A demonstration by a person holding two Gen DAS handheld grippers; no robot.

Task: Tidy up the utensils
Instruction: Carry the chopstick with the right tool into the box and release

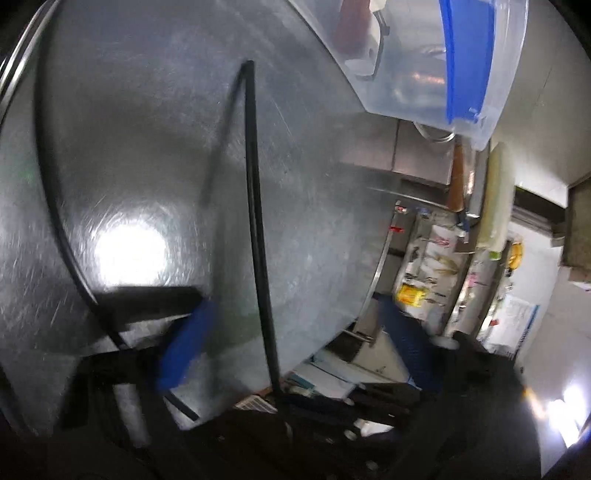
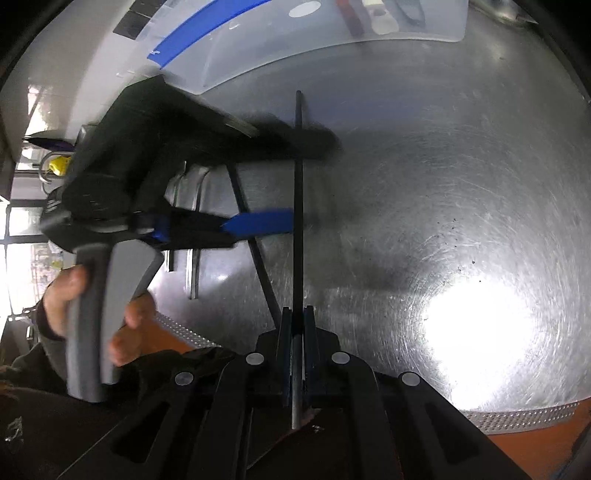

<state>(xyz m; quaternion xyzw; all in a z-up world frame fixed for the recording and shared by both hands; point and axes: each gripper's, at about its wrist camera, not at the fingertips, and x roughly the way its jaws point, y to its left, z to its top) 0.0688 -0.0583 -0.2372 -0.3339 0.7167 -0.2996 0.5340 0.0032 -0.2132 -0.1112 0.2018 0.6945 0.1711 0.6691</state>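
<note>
The right gripper [image 2: 298, 332] is pinched tight on a thin black chopstick [image 2: 298, 192], long, straight and matte, held above the scratched steel table [image 2: 443, 184]. The left gripper [image 2: 291, 184], jaws partly apart, straddles its shaft without visibly pressing. Behind sits a clear plastic container [image 2: 332, 48] with blue trim.

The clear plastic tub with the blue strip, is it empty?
No, the tub has things in it: through its clear wall a reddish handle and a white utensil show inside.
</note>
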